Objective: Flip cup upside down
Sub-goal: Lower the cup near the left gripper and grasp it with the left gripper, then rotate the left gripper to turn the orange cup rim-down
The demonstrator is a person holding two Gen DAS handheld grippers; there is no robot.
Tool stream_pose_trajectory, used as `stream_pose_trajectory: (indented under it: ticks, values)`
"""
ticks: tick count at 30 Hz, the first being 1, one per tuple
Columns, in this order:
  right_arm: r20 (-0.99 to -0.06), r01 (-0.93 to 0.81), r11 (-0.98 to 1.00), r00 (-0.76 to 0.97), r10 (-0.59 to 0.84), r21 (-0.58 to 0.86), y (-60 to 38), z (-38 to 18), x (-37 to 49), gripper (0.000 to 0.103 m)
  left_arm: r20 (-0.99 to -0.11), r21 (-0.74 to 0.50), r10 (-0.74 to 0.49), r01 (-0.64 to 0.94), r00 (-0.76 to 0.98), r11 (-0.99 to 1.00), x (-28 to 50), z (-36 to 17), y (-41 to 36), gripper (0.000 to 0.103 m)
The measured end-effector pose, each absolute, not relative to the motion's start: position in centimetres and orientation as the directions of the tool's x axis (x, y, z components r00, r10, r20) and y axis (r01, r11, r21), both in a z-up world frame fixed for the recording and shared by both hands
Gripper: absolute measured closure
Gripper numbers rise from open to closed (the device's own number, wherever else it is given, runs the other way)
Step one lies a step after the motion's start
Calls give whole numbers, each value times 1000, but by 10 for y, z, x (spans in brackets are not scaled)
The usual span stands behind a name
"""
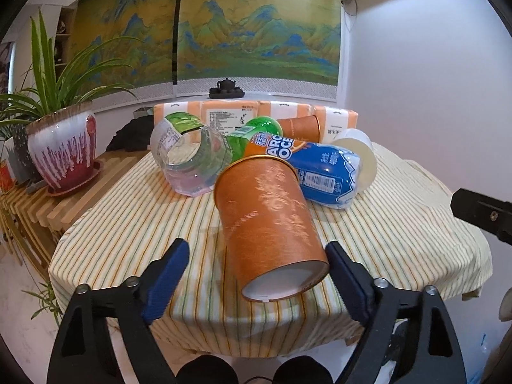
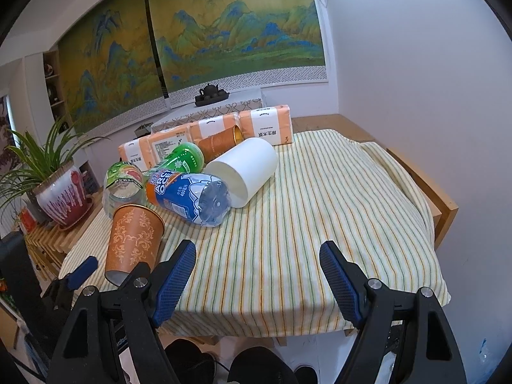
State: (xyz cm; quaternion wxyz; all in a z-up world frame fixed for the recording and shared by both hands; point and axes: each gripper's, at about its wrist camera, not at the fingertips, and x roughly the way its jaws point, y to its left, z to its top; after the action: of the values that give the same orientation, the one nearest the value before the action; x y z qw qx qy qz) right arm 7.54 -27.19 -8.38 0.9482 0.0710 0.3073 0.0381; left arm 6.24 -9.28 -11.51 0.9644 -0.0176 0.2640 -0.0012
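Striped cloth (image 2: 304, 224), landscape mural (image 2: 224, 32).

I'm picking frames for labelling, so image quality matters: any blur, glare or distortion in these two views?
Left wrist view: the orange cup is slightly motion-smeared and the left claw stays sharp. Right wrist view: crisp overall, with mild glare on the blue bottle. Both views: strong fisheye bending, dark corners.

An orange paper cup (image 1: 268, 214) (image 2: 134, 240) with a pale floral pattern and gold rim lies tipped on its side on the striped cloth, white base toward the near edge, mouth pointing back toward the bottles behind it.
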Motion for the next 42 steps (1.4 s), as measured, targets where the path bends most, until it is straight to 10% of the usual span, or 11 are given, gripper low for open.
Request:
stream_pose_trajectory:
  ticks: [7,42]
  values:
    - [-575,-26,987,810,114,159,-272,-80,75,27,-515,-32,-19,3,857,999,63,-115,-92,38]
    - [-585,-23,986,802,118,167,-262,-78,81,27,-433,-57,-96,79,897,995,70,-64,-62,42]
